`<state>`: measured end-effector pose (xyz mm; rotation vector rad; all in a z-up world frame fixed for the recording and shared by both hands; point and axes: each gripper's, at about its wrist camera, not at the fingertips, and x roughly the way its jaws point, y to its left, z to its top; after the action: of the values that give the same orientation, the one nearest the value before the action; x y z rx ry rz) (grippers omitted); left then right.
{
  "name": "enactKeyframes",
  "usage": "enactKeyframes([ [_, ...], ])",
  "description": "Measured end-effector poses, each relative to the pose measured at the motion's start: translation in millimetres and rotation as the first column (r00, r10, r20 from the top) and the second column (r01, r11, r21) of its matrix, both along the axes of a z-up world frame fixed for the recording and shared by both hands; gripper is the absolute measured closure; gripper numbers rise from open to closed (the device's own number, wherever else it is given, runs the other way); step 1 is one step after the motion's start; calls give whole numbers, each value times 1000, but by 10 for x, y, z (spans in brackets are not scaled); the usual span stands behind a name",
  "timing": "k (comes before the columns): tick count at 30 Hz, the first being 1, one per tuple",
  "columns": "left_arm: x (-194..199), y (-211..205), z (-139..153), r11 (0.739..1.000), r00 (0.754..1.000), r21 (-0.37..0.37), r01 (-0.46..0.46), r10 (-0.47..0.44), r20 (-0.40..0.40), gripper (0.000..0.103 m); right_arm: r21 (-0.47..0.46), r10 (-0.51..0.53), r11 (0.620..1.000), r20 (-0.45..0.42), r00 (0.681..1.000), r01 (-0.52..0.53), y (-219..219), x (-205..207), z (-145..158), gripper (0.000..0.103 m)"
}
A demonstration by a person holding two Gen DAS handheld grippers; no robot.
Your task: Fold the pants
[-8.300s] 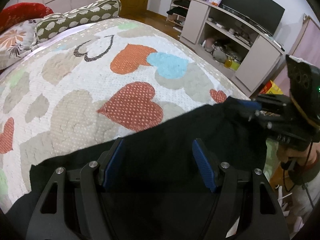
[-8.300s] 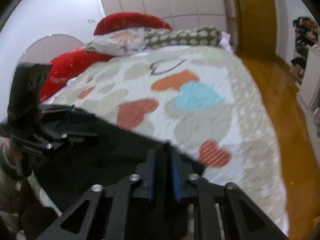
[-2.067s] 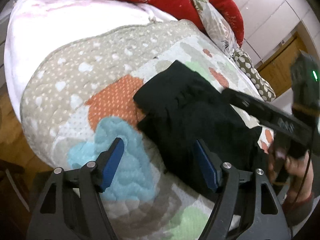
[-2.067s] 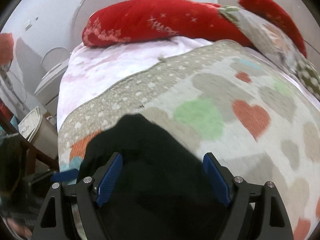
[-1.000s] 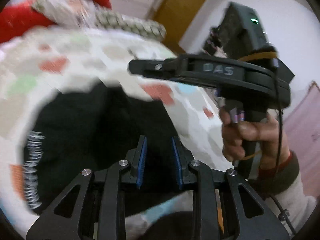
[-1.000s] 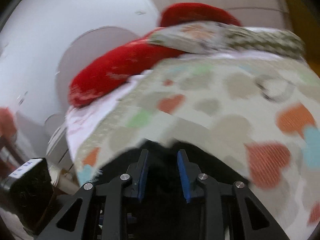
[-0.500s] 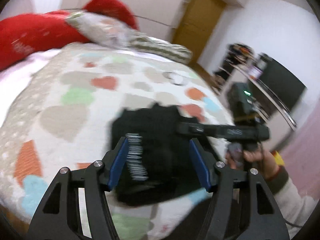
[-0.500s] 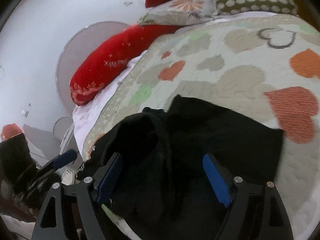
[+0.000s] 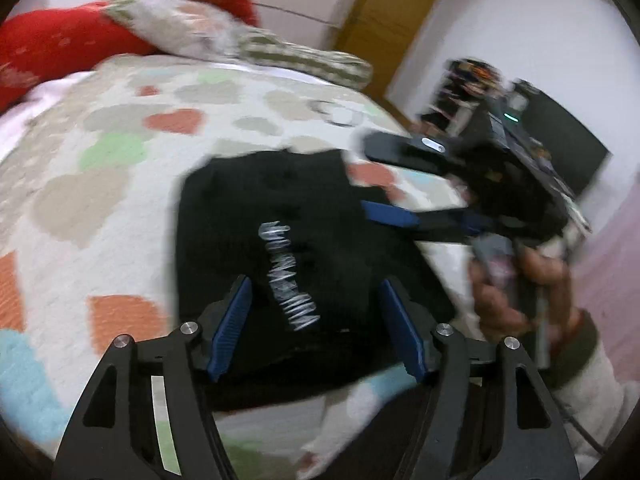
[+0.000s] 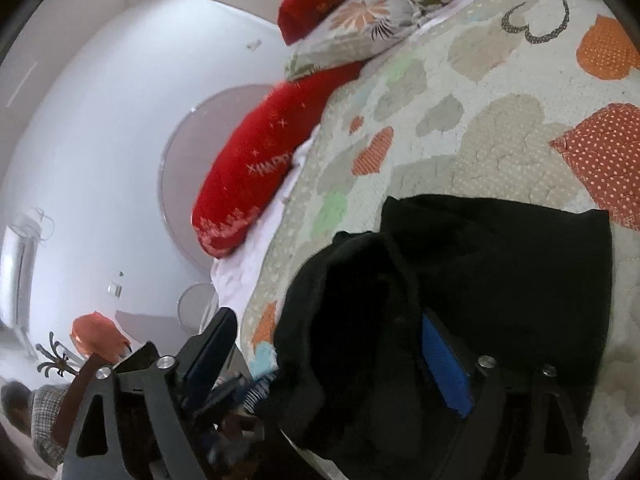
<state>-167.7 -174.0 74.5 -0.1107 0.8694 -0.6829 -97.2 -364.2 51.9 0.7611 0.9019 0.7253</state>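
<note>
I see matt black cloth pants (image 9: 304,240) at frame centre, lying on a rough, nubbly quilted bedspread (image 9: 100,184). My left gripper (image 9: 316,328), lower centre, looks matt black plastic with blue ribbed pads.

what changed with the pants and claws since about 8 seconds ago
Then the pants lay spread wide across the near edge of the bed, with the right claw shut on them. Now they sit as a compact folded bundle, white print facing up, and that claw is open. About a second ago both claws were closed; now both are open, the left claw over the bundle. The pillows have not moved.
</note>
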Motion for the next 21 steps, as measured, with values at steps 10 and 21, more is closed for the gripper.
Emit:
enactKeyframes([
  [10, 123, 64, -42, 999, 998, -46, -16, 13, -57, 34, -193, 56, 980, 66, 996, -42, 325, 83, 30, 82],
  [21, 8, -453, 187, 978, 982, -106, 177, -183, -53, 34, -479, -74, 864, 182, 981, 154, -275, -424, 364, 88],
])
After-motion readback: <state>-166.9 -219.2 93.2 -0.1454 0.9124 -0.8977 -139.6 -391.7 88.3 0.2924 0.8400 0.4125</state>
